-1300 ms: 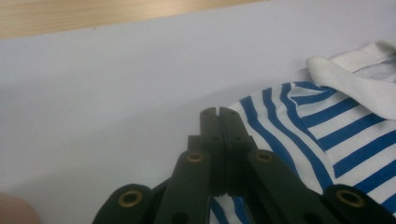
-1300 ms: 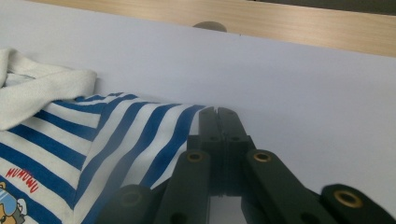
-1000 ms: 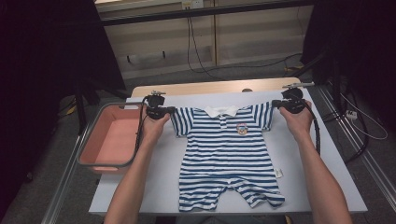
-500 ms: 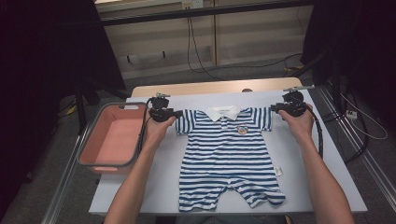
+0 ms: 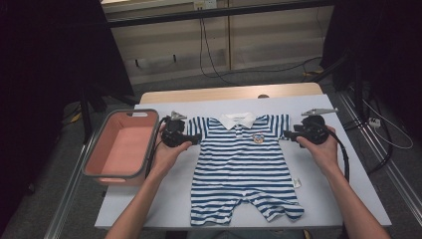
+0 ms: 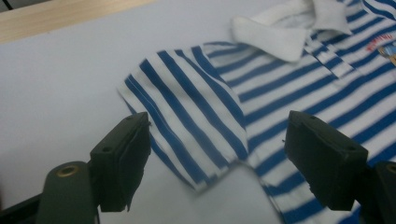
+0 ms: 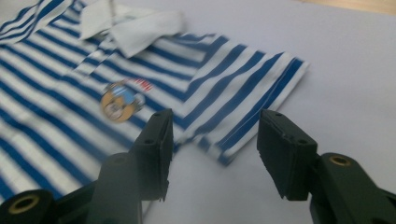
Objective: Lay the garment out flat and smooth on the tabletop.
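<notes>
Both grippers, left gripper (image 5: 191, 139) and right gripper (image 5: 290, 134), off romper (image 5: 242, 164) sleeves since earlier; jaws just opening, spread, nothing pinched. Romper flat on white table (image 5: 348, 199); dim room.

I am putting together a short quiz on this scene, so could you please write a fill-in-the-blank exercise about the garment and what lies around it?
1. The baby romper has blue and ____ stripes.
2. The pink tub stands beside the romper on the side of the ____ hand-held gripper.
3. The jaws of the right hand-held gripper are ____, with nothing pinched between them.
4. The romper's collar points toward the ____ edge of the table.

Missing words: white; left; open; far
</notes>
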